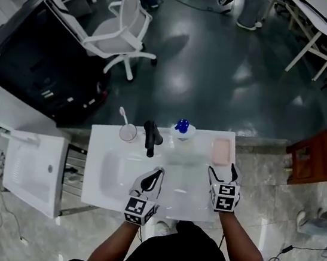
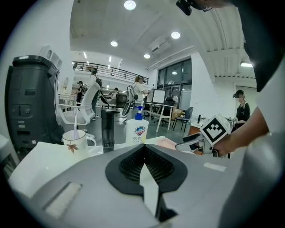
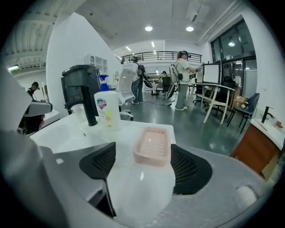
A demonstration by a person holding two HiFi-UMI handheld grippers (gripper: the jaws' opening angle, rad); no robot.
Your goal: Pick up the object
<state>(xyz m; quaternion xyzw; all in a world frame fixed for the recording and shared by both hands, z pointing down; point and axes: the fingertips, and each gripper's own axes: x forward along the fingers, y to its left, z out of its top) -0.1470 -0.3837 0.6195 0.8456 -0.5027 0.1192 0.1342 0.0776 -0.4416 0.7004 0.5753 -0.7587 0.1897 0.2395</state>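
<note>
A pink soap dish (image 1: 221, 151) lies on the white washstand's right rear corner, empty as far as I can see. My right gripper (image 1: 222, 172) hovers just in front of it, jaws open and pointing at the dish (image 3: 152, 144). In the right gripper view a pale glossy white shape fills the gap between the pads (image 3: 141, 162). Whether it is a separate thing or the countertop I cannot tell. My left gripper (image 1: 159, 172) hangs over the sink basin (image 1: 115, 174), shut with its pads together and nothing held (image 2: 143, 153).
Along the back edge stand a cup with a toothbrush (image 1: 127, 131), a black faucet (image 1: 151, 137) and a soap bottle with a blue pump (image 1: 182, 128). A white side shelf (image 1: 31, 168) adjoins on the left, a wooden stool (image 1: 311, 156) on the right, an office chair (image 1: 120, 30) behind.
</note>
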